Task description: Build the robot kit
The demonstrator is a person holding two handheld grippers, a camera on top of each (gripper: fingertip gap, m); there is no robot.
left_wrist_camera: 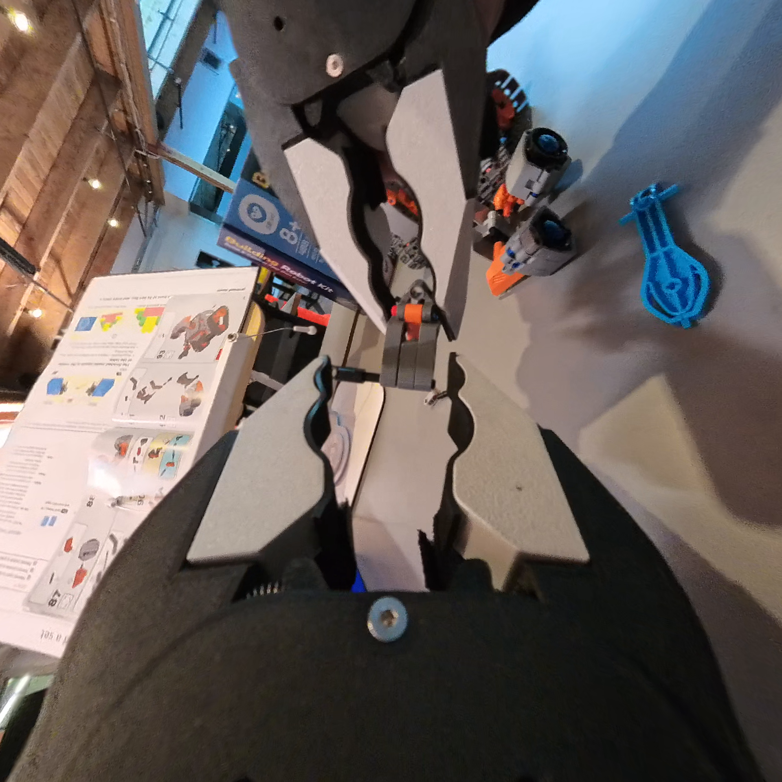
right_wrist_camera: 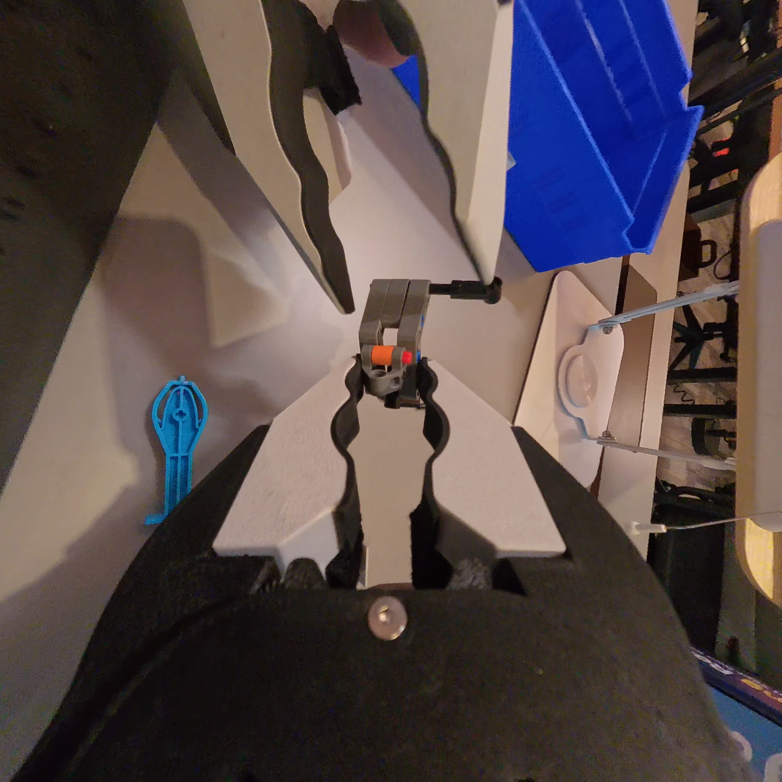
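Note:
A small grey brick assembly (right_wrist_camera: 393,313) with an orange sleeve and a red pin end is held above the white table (right_wrist_camera: 402,203). My right gripper (right_wrist_camera: 390,372) is shut on its orange end. In the left wrist view the right gripper (left_wrist_camera: 417,313) comes in from above, gripping the same assembly (left_wrist_camera: 408,359). A black pin (right_wrist_camera: 461,290) sticks out sideways from the assembly's other end. My left gripper (left_wrist_camera: 389,364) is open around that end. One of its fingertips (left_wrist_camera: 323,368) touches the pin's tip (left_wrist_camera: 353,374); the other stands a little apart from the assembly.
A blue plastic tool (left_wrist_camera: 668,271) lies flat on the table, also in the right wrist view (right_wrist_camera: 177,427). Two grey motor blocks (left_wrist_camera: 537,203) with orange parts stand behind. An open instruction booklet (left_wrist_camera: 127,423) and a kit box (left_wrist_camera: 271,228) are at left. A blue bin (right_wrist_camera: 592,127) is at right.

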